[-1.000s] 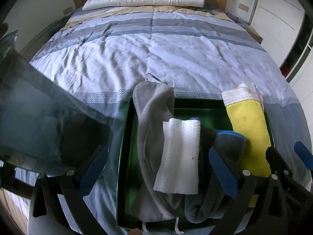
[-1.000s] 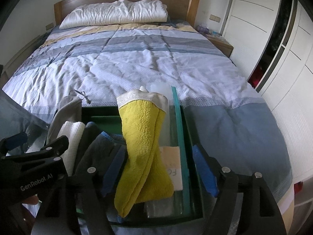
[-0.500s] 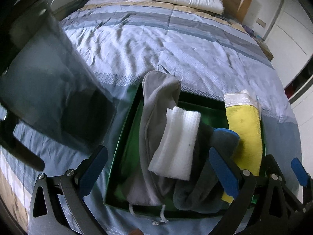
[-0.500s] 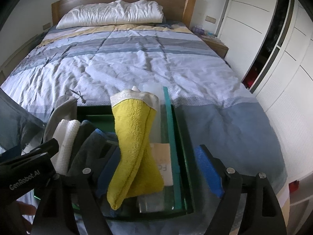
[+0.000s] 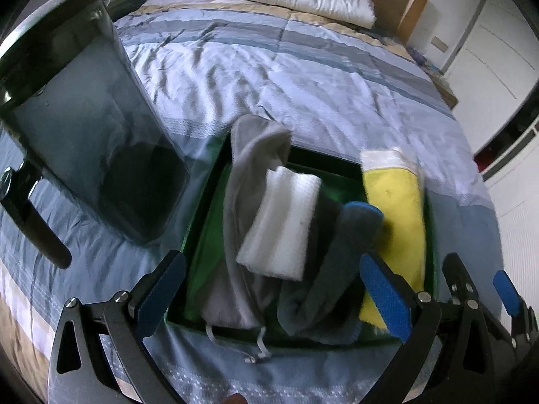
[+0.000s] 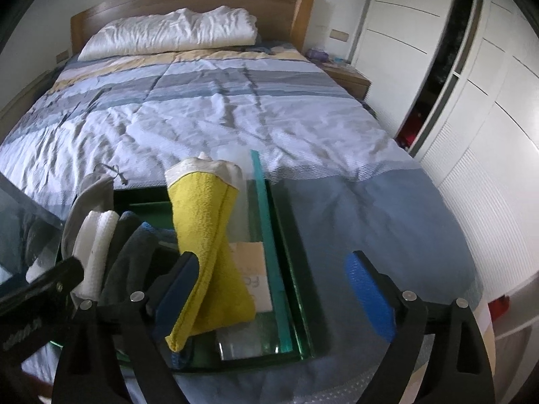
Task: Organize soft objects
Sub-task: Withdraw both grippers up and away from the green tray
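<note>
Quilted cotton under everything is your biggest risk: the bed [image 6: 235,114] gives, so any push on the green box [image 5: 198,235] near its foot edge could tip or slide it. The clear lid [image 5: 101,155] leans just left of the box and looks ready to flop over if your left gripper [image 5: 273,289] brushes it. In the box, the grey pouch [image 5: 242,202], white cloth [image 5: 283,222], dark grey towel [image 5: 340,262] and yellow towel [image 6: 202,235] stand loosely packed; tugging one would likely drag its neighbours out. Both grippers' fingers are spread apart and empty, the right gripper [image 6: 273,296] hovering at the box's right end. The pouch's drawstring [image 5: 257,353] dangles over the near wall and could snag a finger.
</note>
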Tool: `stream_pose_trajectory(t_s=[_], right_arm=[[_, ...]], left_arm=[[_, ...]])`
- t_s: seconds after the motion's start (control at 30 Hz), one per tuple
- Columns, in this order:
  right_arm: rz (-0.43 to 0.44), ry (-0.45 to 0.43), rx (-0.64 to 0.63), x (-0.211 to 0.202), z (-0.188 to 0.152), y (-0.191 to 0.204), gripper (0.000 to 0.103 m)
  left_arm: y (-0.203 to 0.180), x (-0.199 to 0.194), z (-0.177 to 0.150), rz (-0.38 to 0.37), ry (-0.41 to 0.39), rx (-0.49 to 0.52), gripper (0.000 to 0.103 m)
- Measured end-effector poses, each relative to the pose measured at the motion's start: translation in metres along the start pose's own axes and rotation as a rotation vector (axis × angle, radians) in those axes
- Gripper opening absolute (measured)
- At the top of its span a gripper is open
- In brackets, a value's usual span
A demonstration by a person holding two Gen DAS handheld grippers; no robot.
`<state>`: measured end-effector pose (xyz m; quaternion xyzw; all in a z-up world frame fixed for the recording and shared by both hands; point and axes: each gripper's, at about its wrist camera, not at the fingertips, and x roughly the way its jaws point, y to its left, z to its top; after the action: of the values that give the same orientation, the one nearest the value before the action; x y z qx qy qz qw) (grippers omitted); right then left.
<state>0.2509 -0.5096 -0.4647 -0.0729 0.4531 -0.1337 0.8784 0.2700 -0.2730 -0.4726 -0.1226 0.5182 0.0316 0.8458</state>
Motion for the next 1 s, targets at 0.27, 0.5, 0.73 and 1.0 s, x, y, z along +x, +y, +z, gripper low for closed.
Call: stream_pose_trajectory(t_s=[0.27,0.5,0.73,1.0], right_arm=[[-0.018,-0.04,0.076,-0.02,-0.009,-0.014,0.098],[-0.019,-0.063,0.071,-0.044,-0.028,-0.004,0.102],[-0.008,-0.079,0.067,-0.074,-0.046,0.012,0.103],[0.02,-0.089,0.068,-0.106,-0.064,0.045,0.103]], left_arm=[[-0.001,-0.027,-0.015,-0.062,-0.028,0.053,0.101],[0.014,-0.057,-0.026,-0.104,-0.05,0.092,0.101],[0.04,-0.089,-0.034,-0.144,-0.064,0.118,0.101],[0.086,-0.115,-0.034,-0.139,-0.096,0.112,0.101]])
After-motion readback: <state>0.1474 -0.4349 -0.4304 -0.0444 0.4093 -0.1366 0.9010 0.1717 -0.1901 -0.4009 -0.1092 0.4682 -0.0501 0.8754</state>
